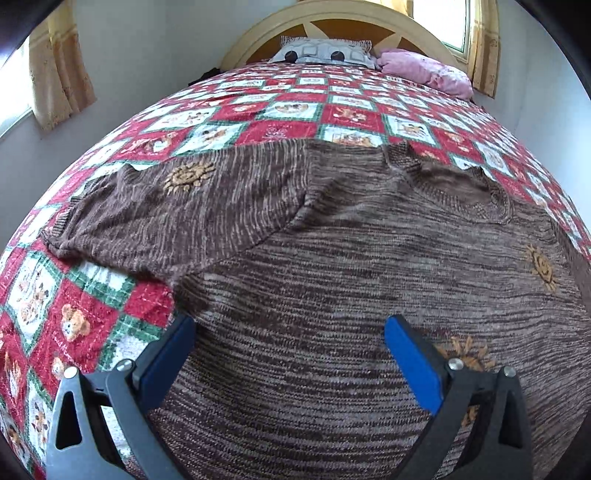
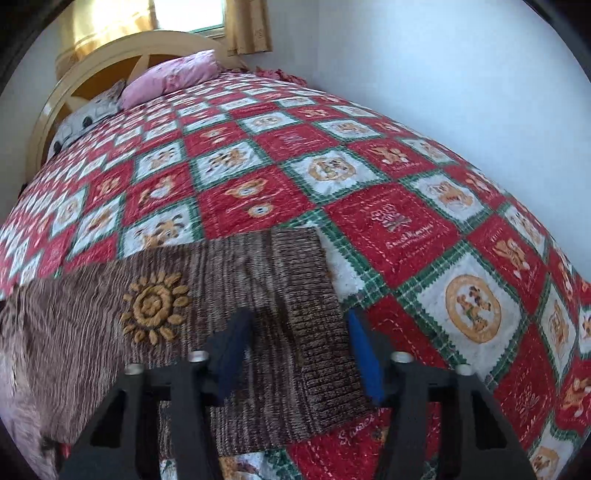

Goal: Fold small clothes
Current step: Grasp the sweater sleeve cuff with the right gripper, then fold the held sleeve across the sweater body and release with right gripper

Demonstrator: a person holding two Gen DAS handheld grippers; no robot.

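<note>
A brown knitted sweater (image 1: 332, 258) with orange sun motifs lies flat on the quilt, front up, its left sleeve (image 1: 155, 206) spread out to the left. My left gripper (image 1: 290, 332) is open and empty over the sweater's body near its left side. In the right wrist view the sweater's right sleeve (image 2: 229, 280) lies stretched out, its ribbed cuff (image 2: 317, 325) between the blue pads. My right gripper (image 2: 299, 332) is open around the cuff end and holds nothing.
The bed is covered by a red, white and green patchwork quilt (image 2: 369, 192). A grey patterned pillow (image 1: 321, 51) and a pink pillow (image 1: 424, 70) lie by the cream headboard (image 1: 258, 33). White walls flank the bed on both sides.
</note>
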